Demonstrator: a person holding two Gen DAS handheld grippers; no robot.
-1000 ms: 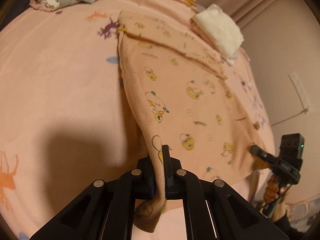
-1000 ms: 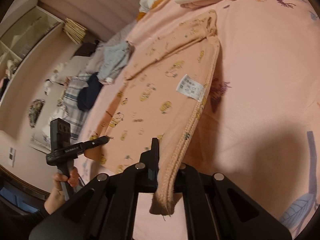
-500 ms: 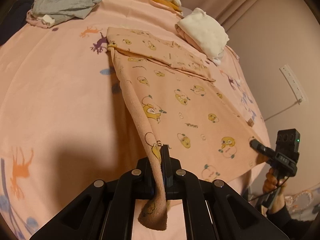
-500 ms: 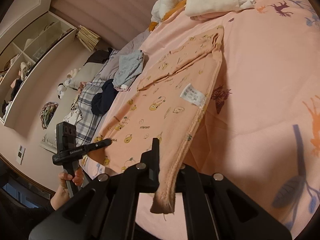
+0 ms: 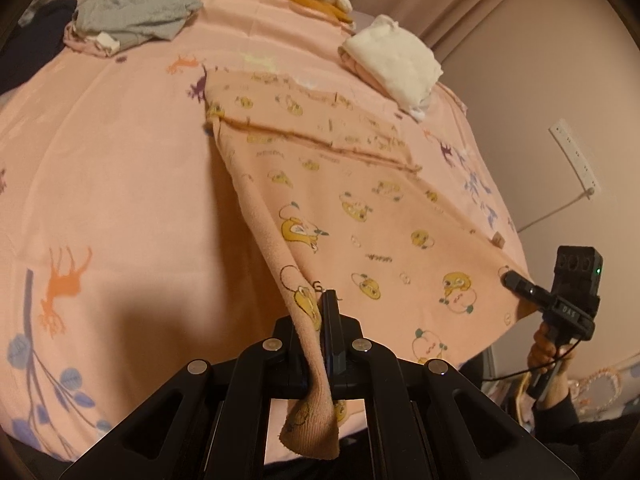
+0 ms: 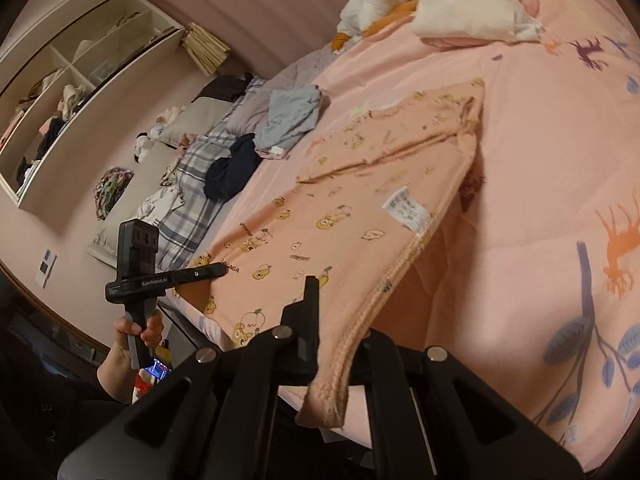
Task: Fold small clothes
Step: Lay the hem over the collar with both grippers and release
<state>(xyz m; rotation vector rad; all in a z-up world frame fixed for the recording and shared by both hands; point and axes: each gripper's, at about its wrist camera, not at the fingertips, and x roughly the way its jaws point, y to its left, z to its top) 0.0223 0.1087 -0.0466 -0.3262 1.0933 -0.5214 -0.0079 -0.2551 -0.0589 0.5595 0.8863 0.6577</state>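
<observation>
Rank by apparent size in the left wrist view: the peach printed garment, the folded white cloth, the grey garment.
1. peach printed garment, largest, though nearest the camera.
2. and 3. grey garment and folded white cloth look alike; no ranking.

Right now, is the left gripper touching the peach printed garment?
Touching. The left wrist view shows the left gripper shut on the peach printed garment, its corner hanging below the fingers.

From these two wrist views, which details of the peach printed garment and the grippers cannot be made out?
- The care label on the peach printed garment: right wrist view, print too small to read.
- The garment's underside: both views, hidden by its own cloth.
- The left gripper pads: left wrist view, covered by the pinched hem.
- The right gripper: right wrist view, one finger hidden behind the hem.
- The folded sleeve at the far end: both views, blurred.
</observation>
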